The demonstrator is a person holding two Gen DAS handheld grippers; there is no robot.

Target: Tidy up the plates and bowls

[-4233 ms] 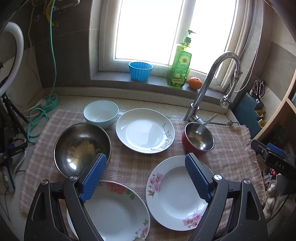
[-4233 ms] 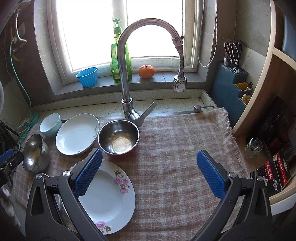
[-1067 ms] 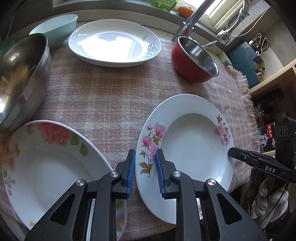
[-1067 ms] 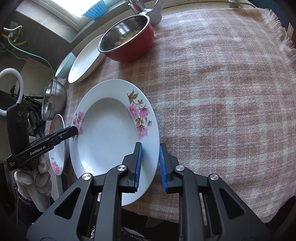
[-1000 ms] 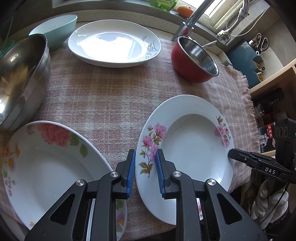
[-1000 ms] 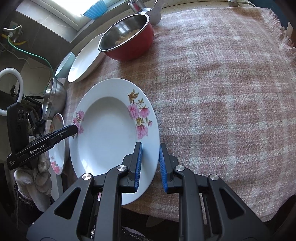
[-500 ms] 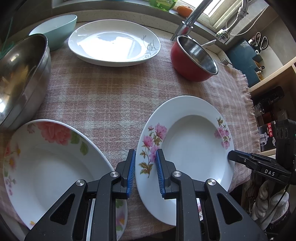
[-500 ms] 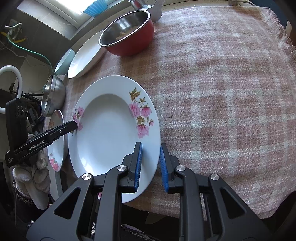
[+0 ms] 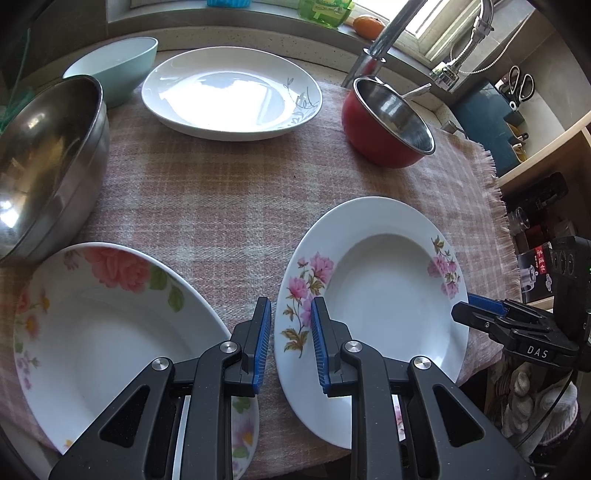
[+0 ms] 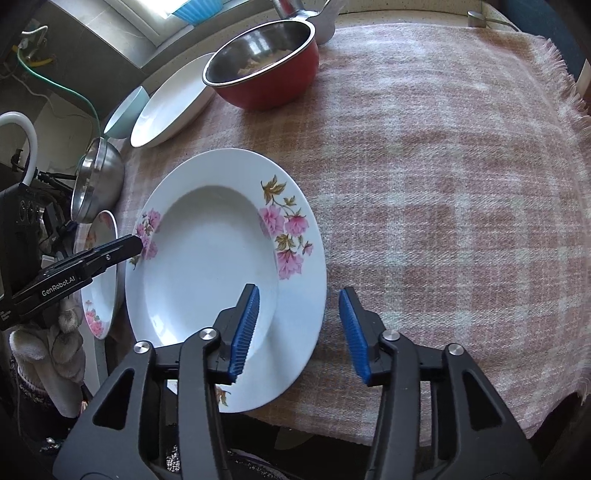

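Observation:
A white plate with pink flowers lies on the checked cloth near its front edge. My left gripper is shut on the plate's left rim; in the right wrist view its finger rests on that rim. My right gripper is opening: its blue pads stand apart on either side of the plate's right rim without pressing it. One right fingertip shows at the plate's far side. A rose-patterned plate lies just to the left.
Further back on the cloth are a white plate with a grey leaf, a red pot with a steel inside, a large steel bowl and a pale blue bowl. A faucet rises behind. Shelves stand at the right.
Both grippers came down from above the counter and closed on opposite rims of the pink-flowered plate. In the last half second the right jaws parted off the rim; the left grip is unchanged.

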